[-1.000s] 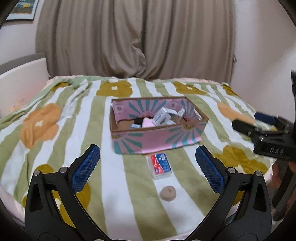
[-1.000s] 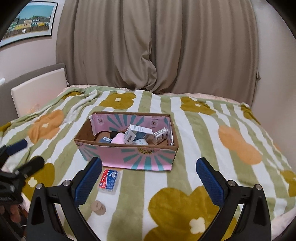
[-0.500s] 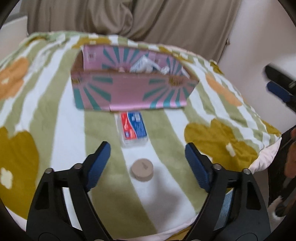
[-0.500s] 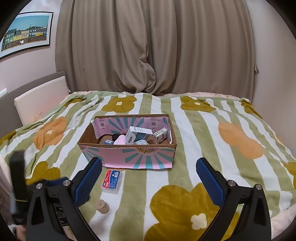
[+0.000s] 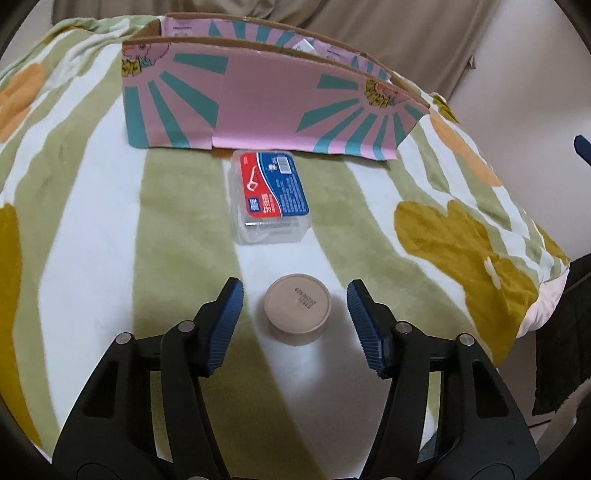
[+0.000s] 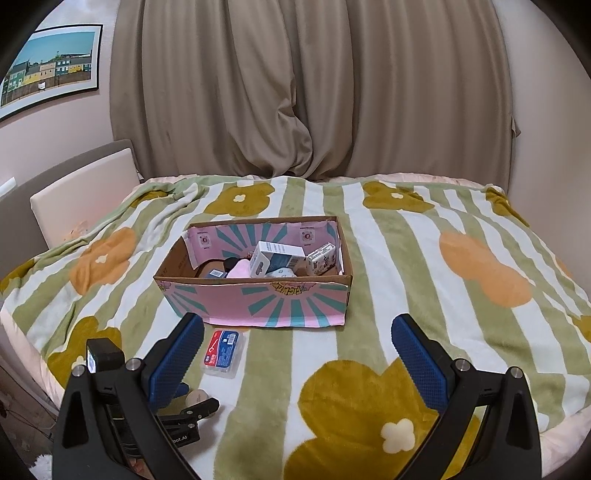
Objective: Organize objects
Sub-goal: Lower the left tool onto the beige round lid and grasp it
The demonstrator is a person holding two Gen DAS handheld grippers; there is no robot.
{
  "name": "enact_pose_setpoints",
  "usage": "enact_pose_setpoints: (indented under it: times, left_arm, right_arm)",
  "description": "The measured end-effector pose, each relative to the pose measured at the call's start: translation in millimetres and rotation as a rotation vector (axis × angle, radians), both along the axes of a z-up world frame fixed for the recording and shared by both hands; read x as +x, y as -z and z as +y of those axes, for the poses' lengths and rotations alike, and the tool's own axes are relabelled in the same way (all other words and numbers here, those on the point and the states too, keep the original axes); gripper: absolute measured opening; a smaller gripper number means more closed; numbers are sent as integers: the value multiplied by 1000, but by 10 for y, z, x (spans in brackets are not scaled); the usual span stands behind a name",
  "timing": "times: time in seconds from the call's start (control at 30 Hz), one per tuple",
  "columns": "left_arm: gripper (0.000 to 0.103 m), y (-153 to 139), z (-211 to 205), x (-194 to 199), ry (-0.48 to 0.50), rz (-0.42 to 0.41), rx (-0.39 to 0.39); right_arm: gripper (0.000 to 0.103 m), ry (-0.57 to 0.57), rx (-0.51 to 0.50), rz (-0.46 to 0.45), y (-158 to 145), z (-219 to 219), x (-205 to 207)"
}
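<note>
Left hand-held gripper [image 5: 294,314] straddled the round tan container [image 5: 297,308], jaws closing, pads not touching yet; right hand-held gripper [image 6: 297,354] released, farther off.

Soft, even indoor light, faint shadows, strong fisheye bending and dark vignetted corners, mild blur.

left view close, right farther; both see box [image 5: 266,96].

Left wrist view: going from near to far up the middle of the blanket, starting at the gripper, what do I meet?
left gripper, jaws closing around but not yet touching the round tan container → clear plastic case with the red and blue label → pink and teal cardboard box → beige curtain.
</note>
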State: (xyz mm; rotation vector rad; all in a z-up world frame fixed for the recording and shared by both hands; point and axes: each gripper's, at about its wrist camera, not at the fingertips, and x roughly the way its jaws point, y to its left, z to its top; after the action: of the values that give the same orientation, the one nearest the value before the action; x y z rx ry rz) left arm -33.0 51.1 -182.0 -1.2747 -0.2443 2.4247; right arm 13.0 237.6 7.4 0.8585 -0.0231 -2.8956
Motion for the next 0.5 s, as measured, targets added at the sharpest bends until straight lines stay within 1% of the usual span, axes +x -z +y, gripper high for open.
enact_pose_setpoints:
  times: [0.07,0.1,0.27,0.3,0.5]
  left_arm:
    - [42,38,17,-5,7,-14,2]
    - [41,54,24,-6,9,-17,3]
    - [36,72,16,17,9,-9,2]
    - [31,65,11,21,9,-5,4]
    - [30,63,4,23,8,-2,6]
  right_arm:
    - [102,0,-1,-3,8,6,-9]
    - [102,0,-1,-4,12,8,-15]
    - [102,-1,3,-8,27,5,-19]
    - [102,-2,2,-9,32,9,-18]
    - [102,-1,-2,-17,57,16,-23]
